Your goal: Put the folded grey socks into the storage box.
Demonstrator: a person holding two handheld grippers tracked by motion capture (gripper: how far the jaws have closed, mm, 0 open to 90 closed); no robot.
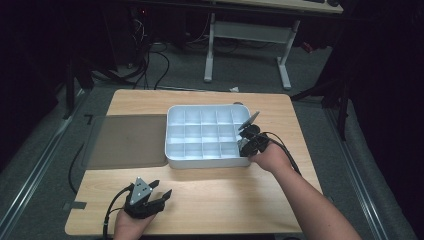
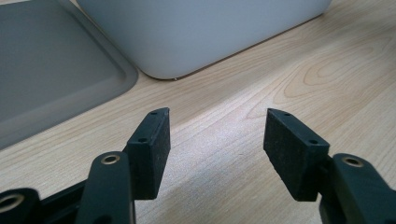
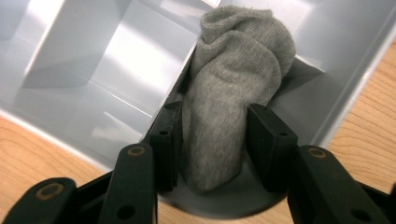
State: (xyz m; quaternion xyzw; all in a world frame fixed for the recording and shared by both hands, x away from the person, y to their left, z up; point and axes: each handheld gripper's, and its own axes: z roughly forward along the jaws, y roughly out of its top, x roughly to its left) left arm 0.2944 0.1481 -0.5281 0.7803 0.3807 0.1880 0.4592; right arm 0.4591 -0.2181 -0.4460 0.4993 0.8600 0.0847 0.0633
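Two grippers at work over a wooden table [image 1: 210,200]. Right gripper [image 3: 212,140] dipped into the near right corner compartment of a white divided tray [image 1: 175,155], jaws parted around a rolled grey sock [image 3: 233,93]; left pad [image 3: 168,140] touching the sock's side, right pad [image 3: 271,140] just clear of it, so no firm squeeze. Sock standing upright between the jaws, leaning on a divider wall. Left gripper [image 2: 217,140] low over bare wood, jaws wide apart, nothing between them; ahead of it the tray's rounded corner, and a grey lid [image 2: 46,70] lying flat to the left.
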